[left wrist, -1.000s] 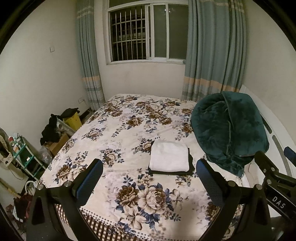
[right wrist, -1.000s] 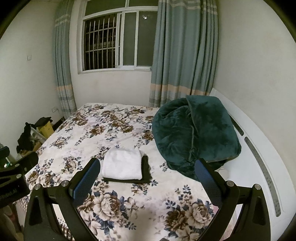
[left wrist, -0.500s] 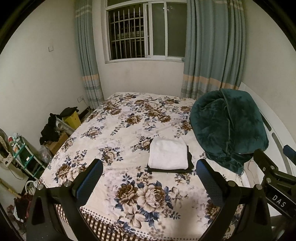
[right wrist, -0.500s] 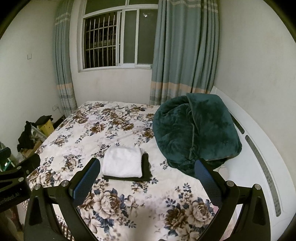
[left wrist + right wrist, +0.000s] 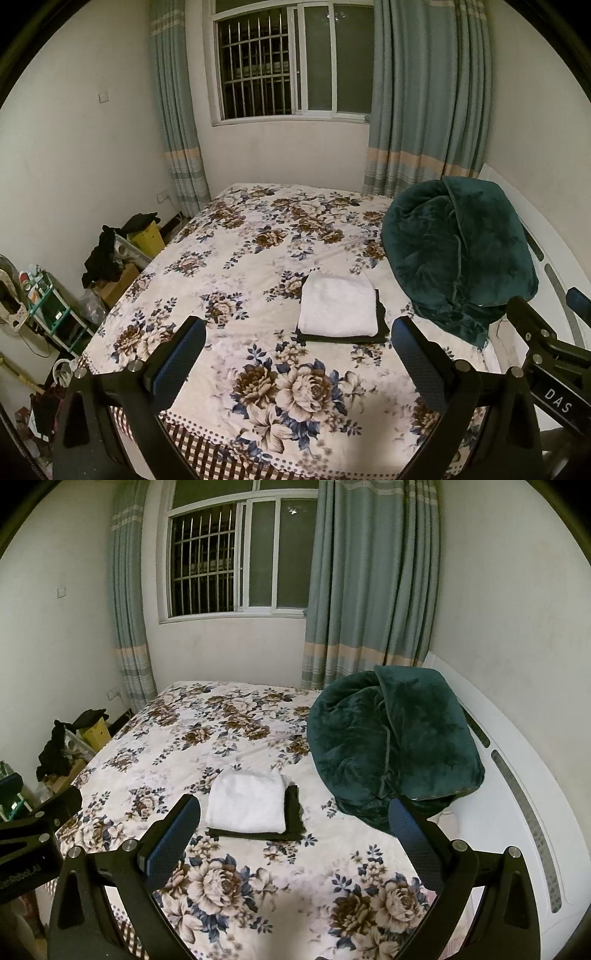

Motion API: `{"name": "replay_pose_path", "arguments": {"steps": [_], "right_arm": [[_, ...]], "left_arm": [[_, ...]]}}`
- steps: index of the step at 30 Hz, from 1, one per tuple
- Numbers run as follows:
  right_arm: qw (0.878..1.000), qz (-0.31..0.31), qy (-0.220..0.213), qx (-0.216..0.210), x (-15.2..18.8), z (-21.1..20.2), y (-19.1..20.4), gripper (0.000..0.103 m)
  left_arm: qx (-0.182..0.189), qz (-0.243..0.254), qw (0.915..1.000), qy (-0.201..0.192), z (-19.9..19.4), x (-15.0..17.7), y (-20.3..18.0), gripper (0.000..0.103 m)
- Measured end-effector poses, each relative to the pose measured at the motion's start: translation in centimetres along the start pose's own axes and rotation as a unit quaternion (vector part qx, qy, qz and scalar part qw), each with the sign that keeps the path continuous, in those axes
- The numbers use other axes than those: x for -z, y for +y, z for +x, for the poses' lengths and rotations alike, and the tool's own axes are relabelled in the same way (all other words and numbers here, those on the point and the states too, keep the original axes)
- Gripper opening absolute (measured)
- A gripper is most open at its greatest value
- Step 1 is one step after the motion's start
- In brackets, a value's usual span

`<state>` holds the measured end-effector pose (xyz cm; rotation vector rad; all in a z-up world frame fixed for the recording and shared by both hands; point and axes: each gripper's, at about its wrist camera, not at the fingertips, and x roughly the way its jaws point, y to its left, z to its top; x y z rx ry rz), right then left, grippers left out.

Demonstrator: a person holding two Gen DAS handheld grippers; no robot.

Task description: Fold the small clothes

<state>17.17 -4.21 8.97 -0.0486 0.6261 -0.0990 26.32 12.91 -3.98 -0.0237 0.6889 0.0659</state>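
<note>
Looking done tbh: white towel [image 5: 338, 309] stacked square on dark garment [image 5: 382, 321]; left gripper [image 5: 297, 350] and right gripper [image 5: 293, 830] both wide open, empty, hovering clear. Just don't bump stack.

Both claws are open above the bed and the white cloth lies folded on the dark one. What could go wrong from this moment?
1. The white cloth only rests on the dark cloth; a claw pinching one layer may drag the stack apart and undo the fold.
2. The green blanket sits close to the right of the stack, so the right claw could catch it.
3. The floral sheet is soft; the left claw might pinch it too.
</note>
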Motion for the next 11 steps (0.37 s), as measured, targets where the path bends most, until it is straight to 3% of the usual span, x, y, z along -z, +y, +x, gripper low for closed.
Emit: {"name": "replay_pose_path", "arguments": {"steps": [11], "right_arm": [[1.0,-0.001,0.0,0.0,-0.06,0.04,0.05,0.103]], "left_arm": [[-0.003,0.0,1.0,-0.008,-0.4,0.43,-0.06,0.103]]}}
